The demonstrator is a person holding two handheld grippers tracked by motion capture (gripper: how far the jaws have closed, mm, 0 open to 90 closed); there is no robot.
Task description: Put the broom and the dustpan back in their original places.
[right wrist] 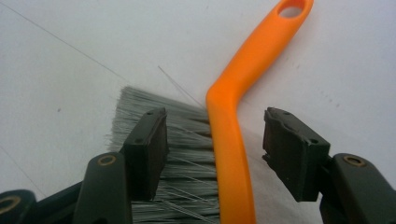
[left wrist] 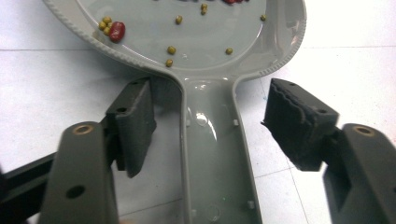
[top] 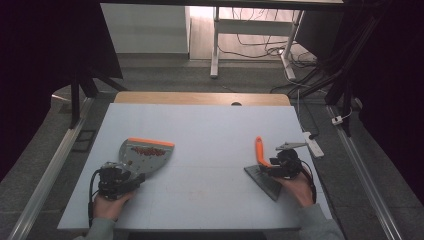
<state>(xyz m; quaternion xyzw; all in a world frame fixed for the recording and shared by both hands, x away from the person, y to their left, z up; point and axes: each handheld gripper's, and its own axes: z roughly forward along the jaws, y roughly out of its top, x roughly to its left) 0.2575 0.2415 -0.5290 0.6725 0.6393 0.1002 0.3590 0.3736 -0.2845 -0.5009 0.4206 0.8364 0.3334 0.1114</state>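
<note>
A grey dustpan [top: 145,152] with an orange front lip lies at the left of the table, with red and green beans [left wrist: 116,30] scattered in its pan. My left gripper [left wrist: 212,93] stands open astride the dustpan's handle [left wrist: 215,154], and neither pad touches it. At the right lies a hand brush [top: 260,150] with an orange handle [right wrist: 233,140] and grey bristles [right wrist: 187,154]. Around that handle my right gripper [right wrist: 217,116] is open wide, its left jaw over the bristles and its right jaw clear of the handle.
The pale blue table top [top: 210,130] has a wooden strip along its far edge. A white power strip [top: 314,144] lies just off the right edge. Beyond stand desk legs and cables on the floor.
</note>
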